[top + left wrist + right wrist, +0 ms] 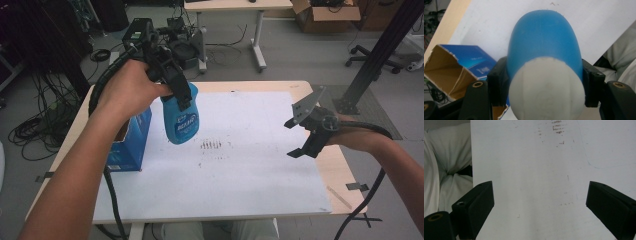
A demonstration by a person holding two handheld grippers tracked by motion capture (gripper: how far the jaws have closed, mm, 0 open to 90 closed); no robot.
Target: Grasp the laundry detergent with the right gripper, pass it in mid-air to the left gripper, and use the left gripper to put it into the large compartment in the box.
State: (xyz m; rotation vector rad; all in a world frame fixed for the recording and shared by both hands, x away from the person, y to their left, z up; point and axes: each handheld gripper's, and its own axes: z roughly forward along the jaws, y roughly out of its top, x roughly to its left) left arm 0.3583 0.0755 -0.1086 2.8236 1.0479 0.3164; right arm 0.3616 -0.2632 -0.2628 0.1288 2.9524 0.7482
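A blue plastic bottle [181, 122] with a white end [546, 87] hangs in the air over the left part of the white board [240, 170]. My left gripper [182, 97] is shut on it, and the black pads [497, 82] press on both its sides near the white end. Just left of the bottle, an opened blue cardboard box [131, 142] stands at the board's left edge, and its torn brown inside [454, 67] faces up. My right gripper [291, 139] hovers over the board's right edge. Its jaws stand wide open with nothing between them [540, 205].
Brown smudges [211, 145] mark the middle of the board. The wooden table [345, 180] sticks out beyond the board on the right. Cables [35, 130] lie on the floor at the left. A second table [235, 5] and a black post [380, 50] stand behind.
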